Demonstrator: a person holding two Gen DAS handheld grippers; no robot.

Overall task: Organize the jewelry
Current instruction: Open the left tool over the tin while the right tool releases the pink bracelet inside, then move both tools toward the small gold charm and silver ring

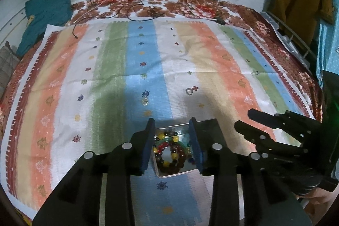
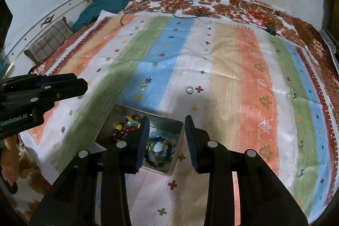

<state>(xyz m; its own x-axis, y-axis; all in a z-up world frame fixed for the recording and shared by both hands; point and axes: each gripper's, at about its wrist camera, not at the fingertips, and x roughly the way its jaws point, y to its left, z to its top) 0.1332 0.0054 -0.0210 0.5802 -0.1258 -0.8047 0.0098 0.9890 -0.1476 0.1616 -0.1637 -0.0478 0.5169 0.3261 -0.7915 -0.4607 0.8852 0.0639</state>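
Most beaded bracelets [image 1: 172, 151] already lie in our metal tin [image 2: 177, 124] on the bed; two small pieces, ring [image 1: 188, 90] and earring [image 1: 145, 100], remain on the cloth [image 1: 211, 56]. Left claw [image 1: 172, 146] and right claw [image 2: 166, 142] hover wide open, empty.

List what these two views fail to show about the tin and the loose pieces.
- Tin: left view, fingers hide both side walls.
- Beads: right view, left finger covers some; count unclear.
- Ring and small piece: too small to identify.
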